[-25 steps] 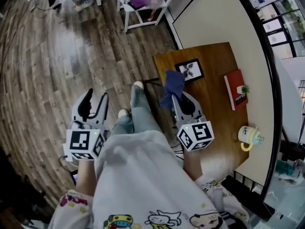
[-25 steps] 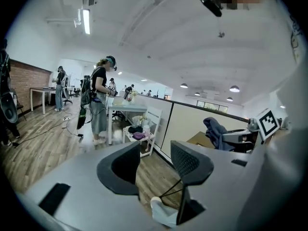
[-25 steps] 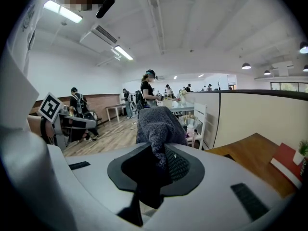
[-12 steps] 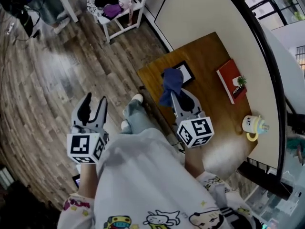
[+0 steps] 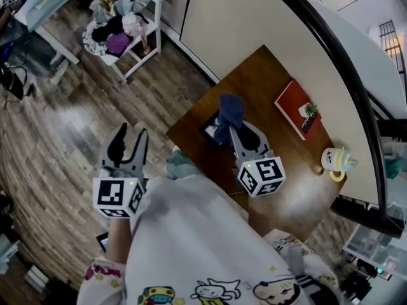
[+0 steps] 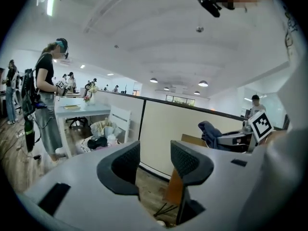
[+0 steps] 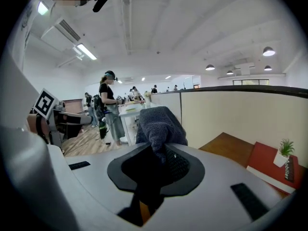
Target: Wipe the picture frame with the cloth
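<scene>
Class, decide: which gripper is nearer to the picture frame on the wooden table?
Right. The right gripper, shut on the cloth, is over the picture frame; the left gripper is open above the floor, off the table.

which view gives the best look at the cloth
The right gripper view: the blue cloth fills the centre, clamped in the right tongs. The head view shows it from above, bunched past the tongs, hiding most of the picture frame. The left gripper view shows it small, far right.

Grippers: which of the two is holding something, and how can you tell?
The right gripper: its jaws are shut on the blue cloth. The left gripper has open jaws with nothing between them.
</scene>
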`<state>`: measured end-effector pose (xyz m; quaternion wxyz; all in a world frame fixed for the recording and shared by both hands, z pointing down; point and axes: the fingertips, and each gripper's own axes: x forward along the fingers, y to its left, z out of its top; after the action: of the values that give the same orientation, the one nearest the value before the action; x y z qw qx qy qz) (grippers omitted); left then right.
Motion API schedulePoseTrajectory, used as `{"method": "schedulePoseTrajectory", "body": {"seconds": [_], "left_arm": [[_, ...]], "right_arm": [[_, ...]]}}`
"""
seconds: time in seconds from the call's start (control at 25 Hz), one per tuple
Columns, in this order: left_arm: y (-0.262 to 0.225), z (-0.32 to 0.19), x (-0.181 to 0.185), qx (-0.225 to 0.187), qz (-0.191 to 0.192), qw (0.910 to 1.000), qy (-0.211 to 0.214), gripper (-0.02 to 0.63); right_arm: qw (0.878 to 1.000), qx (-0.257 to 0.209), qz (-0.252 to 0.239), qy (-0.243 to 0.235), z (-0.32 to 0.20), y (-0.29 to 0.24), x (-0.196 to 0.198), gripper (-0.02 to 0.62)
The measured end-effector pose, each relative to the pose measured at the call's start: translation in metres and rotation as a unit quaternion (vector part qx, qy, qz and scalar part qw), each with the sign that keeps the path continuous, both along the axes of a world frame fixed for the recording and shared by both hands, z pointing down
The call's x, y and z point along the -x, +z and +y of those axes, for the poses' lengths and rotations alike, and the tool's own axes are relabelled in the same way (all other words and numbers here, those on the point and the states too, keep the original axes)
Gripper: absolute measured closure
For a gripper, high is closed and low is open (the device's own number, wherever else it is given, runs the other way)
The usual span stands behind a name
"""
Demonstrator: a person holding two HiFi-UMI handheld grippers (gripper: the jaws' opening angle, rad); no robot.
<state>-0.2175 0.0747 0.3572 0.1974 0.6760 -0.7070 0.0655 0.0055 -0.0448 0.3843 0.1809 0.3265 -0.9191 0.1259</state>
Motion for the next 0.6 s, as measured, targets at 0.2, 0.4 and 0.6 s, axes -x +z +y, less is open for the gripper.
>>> {"method": "schedulePoseTrajectory", "body": {"seconds": [0.2, 0.4, 0.6], "left_arm": [[0.001, -0.050, -0.016, 0.003, 0.000, 0.9986, 0.054, 0.433], [0.003, -0.093, -0.037, 0.004, 0.000, 0.9921, 0.125, 0.433], [0.007, -0.123, -0.066, 0.014, 0.001, 0.9799, 0.199, 0.433]], "right_arm": [[0.998, -0.003, -0.002, 0.058, -0.026, -0.003, -0.029, 0.540], [0.991, 0.001, -0.001, 0.131, -0.031, 0.001, -0.062, 0.540], [0.979, 0.007, -0.003, 0.202, -0.027, 0.003, -0.093, 0.540]]}}
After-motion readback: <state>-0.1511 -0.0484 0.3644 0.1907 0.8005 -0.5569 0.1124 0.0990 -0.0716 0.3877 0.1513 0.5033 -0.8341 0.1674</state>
